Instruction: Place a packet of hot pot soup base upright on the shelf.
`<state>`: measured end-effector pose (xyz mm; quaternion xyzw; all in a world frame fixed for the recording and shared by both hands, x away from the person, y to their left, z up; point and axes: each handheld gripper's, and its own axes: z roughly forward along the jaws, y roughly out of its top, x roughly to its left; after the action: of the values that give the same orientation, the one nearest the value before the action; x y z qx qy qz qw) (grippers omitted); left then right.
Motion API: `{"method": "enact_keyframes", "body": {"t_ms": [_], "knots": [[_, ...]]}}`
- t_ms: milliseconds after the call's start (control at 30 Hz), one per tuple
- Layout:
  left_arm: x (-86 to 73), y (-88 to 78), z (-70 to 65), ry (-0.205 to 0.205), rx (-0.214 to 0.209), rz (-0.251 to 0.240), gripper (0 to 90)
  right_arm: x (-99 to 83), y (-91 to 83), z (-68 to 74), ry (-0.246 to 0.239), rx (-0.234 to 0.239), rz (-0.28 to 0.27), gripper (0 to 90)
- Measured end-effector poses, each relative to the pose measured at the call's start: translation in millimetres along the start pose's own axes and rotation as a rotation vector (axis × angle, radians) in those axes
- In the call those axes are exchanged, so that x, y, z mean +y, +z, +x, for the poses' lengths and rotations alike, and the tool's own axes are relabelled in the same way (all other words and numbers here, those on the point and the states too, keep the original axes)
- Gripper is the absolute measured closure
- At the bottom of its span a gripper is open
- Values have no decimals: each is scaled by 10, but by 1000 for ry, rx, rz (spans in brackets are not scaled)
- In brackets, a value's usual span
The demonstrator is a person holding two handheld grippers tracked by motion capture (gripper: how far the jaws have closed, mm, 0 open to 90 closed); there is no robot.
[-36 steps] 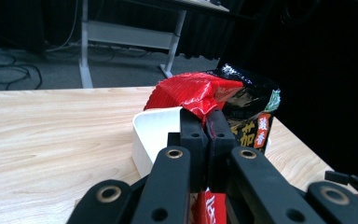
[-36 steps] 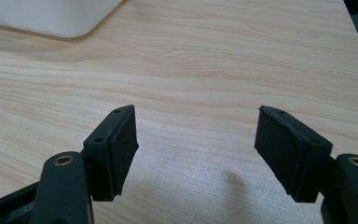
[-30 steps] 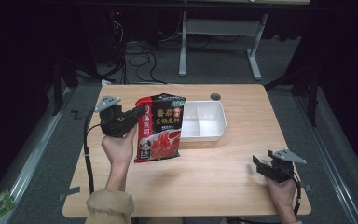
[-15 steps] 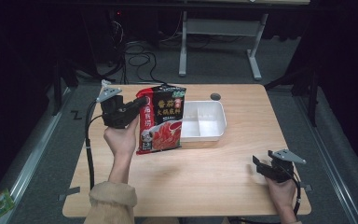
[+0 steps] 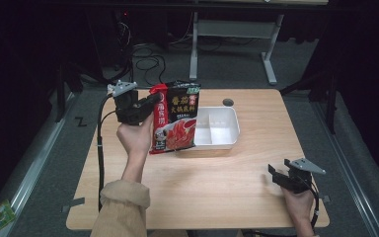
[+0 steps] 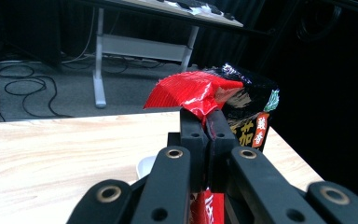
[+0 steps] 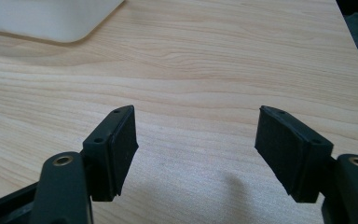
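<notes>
The left gripper [image 5: 150, 101] had its fingers [image 6: 195, 135] clamped flat on the red upper corner of the sauce packet [image 5: 175, 118], which hung upright above the bench [image 5: 217, 187], its lower edge at the white tray [image 5: 219, 129]. The right gripper [image 7: 196, 140] rested near the bench's right front edge, fingers spread wide with nothing between them.

A glossy pouch [image 5: 174, 117] is seen printed in red and black, with yellow and white characters, a small green patch at its top corner and a picture of red food low on its front. A plain white tray [image 5: 227, 129] is shown on a pale, wood-grained tabletop [image 5: 217, 187]. Both grippers, left [image 5: 150, 102] and right [image 5: 272, 174], are coloured black. A tan sleeve [image 5: 121, 207] is worn.
</notes>
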<state>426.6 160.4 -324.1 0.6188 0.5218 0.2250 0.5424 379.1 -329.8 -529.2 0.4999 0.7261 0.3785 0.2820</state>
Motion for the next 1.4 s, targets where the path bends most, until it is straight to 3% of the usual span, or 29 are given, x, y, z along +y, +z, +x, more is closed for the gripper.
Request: {"method": "enact_keyframes", "body": {"t_ms": [300, 533, 600, 867, 967, 1167, 1400], "knots": [[64, 190, -73, 32, 41, 1, 891, -8, -15, -9, 8, 6, -14, 300], [123, 433, -112, 51, 58, 13, 891, -10, -19, -16, -7, 9, -28, 298], [121, 499, -137, 58, 71, 11, 891, -12, -25, -17, 12, 14, -28, 295], [166, 658, -160, 61, 84, 12, 891, -10, -20, -15, -9, 10, -27, 294], [173, 698, -197, 76, 83, 13, 891, -13, -27, -13, 13, 11, -27, 294], [139, 861, -178, 41, 68, 30, 891, -14, -25, 0, -14, 18, -23, 295], [64, 1020, -234, 55, 76, 43, 890, -14, -29, 0, -10, 17, -26, 294]]}}
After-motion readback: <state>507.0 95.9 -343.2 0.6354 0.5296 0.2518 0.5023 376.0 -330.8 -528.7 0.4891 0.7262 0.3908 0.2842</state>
